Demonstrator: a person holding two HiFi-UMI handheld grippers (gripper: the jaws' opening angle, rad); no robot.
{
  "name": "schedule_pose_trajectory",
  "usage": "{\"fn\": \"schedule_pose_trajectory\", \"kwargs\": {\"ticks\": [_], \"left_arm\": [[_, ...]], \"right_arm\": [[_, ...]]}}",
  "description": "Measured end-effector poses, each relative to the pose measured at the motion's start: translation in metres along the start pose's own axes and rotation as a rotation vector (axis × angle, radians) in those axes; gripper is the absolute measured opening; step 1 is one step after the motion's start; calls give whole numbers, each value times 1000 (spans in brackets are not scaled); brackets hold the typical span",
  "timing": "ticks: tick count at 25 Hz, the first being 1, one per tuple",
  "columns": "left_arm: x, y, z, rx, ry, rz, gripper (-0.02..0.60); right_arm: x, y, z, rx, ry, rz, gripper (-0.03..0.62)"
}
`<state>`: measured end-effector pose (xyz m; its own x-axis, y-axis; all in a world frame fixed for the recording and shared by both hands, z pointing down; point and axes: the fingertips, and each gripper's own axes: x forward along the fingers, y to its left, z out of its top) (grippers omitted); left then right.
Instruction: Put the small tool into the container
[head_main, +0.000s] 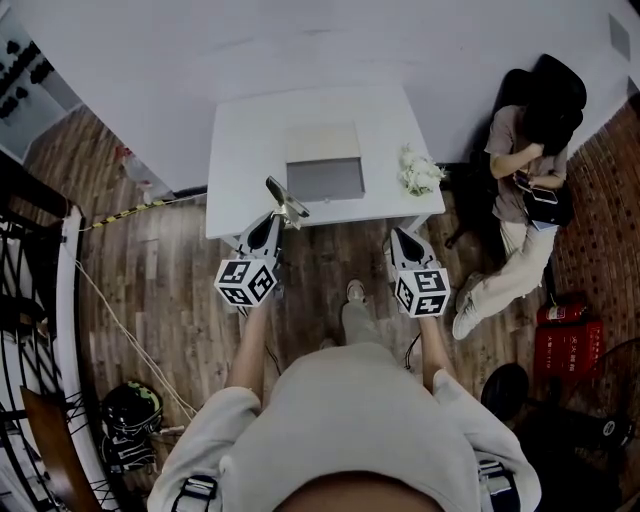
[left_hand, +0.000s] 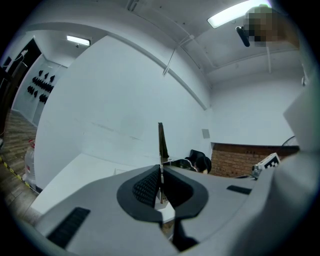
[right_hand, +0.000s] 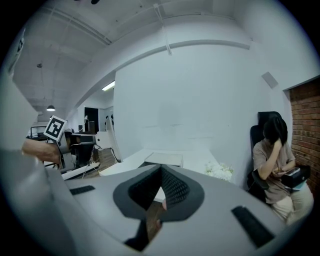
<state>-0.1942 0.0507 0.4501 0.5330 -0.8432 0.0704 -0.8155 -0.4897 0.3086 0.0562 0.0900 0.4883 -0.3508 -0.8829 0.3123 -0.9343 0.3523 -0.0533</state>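
Head view: a white table (head_main: 240, 140) bears an open grey container (head_main: 325, 180). The left gripper (head_main: 272, 222) clamps the small tool (head_main: 287, 203) at the table's near edge, short of the container. The left gripper view gives the tool edge-on only (a thin sliver, shape unclear). The right gripper (head_main: 400, 238) is closed on nothing, as its own view shows.

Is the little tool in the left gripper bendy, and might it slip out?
Probably stiff: the tool sticks straight out of the left gripper without drooping. It looks thin and flat, so likely light. It might swivel, since the shut jaws pinch only its lower end.
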Motion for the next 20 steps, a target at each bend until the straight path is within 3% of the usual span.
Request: {"fn": "schedule_pose_trajectory", "kwargs": {"ticks": [10,20], "left_arm": [[71,14,0,5,23,16,8],[129,32,2,28,62,79,8]], "right_arm": [[54,-47,17,8,-6,18,-2],[126,-87,36,13,18,94,-2]]}}
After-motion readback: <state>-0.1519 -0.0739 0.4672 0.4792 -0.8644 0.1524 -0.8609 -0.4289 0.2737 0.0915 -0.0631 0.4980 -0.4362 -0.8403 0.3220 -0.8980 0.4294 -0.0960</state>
